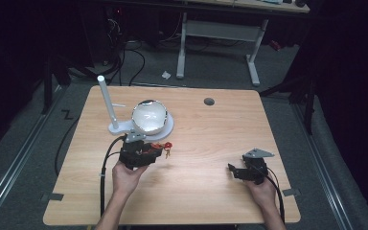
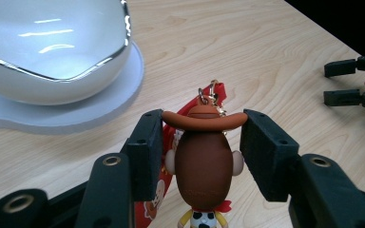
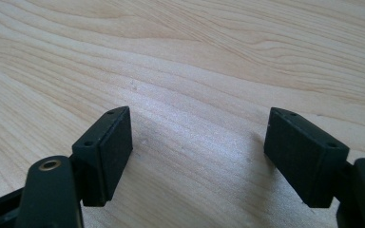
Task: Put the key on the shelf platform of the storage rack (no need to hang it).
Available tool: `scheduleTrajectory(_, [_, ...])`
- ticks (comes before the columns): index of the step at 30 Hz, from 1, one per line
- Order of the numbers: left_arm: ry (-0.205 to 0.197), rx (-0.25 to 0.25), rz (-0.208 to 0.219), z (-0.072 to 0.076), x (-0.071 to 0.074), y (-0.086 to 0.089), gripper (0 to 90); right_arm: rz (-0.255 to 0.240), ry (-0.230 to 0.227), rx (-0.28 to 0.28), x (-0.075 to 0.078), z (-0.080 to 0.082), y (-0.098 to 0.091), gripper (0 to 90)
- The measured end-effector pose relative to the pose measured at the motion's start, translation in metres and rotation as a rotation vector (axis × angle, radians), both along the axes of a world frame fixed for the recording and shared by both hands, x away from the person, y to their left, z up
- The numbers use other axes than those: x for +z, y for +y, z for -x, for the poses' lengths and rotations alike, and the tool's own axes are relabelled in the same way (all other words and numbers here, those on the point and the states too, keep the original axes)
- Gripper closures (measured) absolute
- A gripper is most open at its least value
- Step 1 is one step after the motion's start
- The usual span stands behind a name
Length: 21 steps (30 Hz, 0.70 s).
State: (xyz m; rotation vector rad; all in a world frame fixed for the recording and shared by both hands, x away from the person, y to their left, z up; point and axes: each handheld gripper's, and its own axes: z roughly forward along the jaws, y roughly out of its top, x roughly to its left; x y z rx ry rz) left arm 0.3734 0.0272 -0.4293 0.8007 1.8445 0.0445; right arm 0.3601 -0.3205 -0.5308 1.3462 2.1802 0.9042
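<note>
A small cowboy figure (image 2: 203, 161) with a brown hat, a gold ring and a red strap hangs between the jaws of my left gripper (image 2: 202, 130), which is shut on it at the hat brim. In the high view the left gripper (image 1: 160, 150) hovers just in front of the white bowl (image 1: 149, 116), with the red of the figure (image 1: 167, 146) at its tip. My right gripper (image 1: 231, 169) rests low over the table at the front right. Its jaws stand open (image 3: 197, 137) over bare wood, with nothing between them.
The bowl (image 2: 52, 47) sits on a flat white base (image 2: 123, 95) with a tall white upright rod (image 1: 106, 103) at its left. A grey grommet (image 1: 209, 101) lies near the table's far edge. The wooden table (image 1: 196, 143) stretches between the two grippers.
</note>
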Motion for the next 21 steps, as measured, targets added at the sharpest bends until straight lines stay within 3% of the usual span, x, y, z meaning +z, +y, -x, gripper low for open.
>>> scheduleTrajectory(5, [-0.027, 0.031, -0.019, 0.0, 0.01, 0.013, 51.2, -0.001, 0.002, -0.001, 0.0, 0.0, 0.0, 24.5])
scheduleTrajectory(9, [-0.047, 0.062, 0.012, -0.001, 0.018, 0.023, 51.1, -0.001, 0.002, -0.002, 0.0, 0.0, 0.0, 24.5])
scheduleTrajectory(21, [-0.035, 0.115, 0.029, -0.001, 0.035, 0.051, 51.2, -0.001, 0.002, -0.002, 0.0, 0.0, 0.0, 24.5])
